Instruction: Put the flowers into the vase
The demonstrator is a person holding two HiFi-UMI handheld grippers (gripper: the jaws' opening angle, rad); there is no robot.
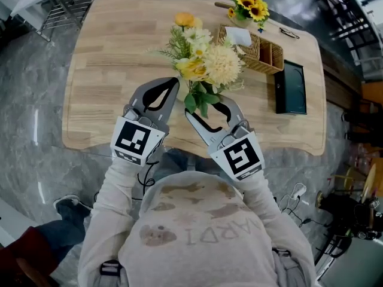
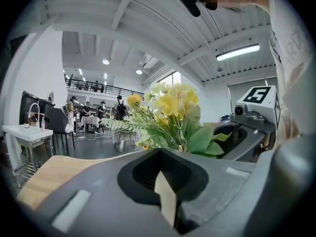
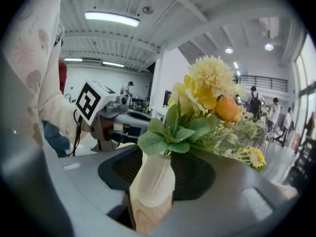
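A bunch of yellow, cream and orange flowers [image 1: 206, 61] with green leaves stands in a small white ribbed vase [image 3: 154, 179] on the wooden table [image 1: 114, 70]. My right gripper [image 1: 206, 109] is open, one jaw on each side of the vase, with slim gaps showing beside it. In the head view the leaves hide the vase. My left gripper [image 1: 173, 82] sits just left of the bouquet, shut and empty, its tips together. From the left gripper view the flowers [image 2: 170, 112] rise beyond the jaws.
A wicker basket [image 1: 263, 52] with a card stands at the table's back right, a pot of sunflowers [image 1: 248, 8] behind it. A dark flat case [image 1: 291, 87] lies right of the basket. The table's front edge [image 1: 119, 145] runs under both grippers.
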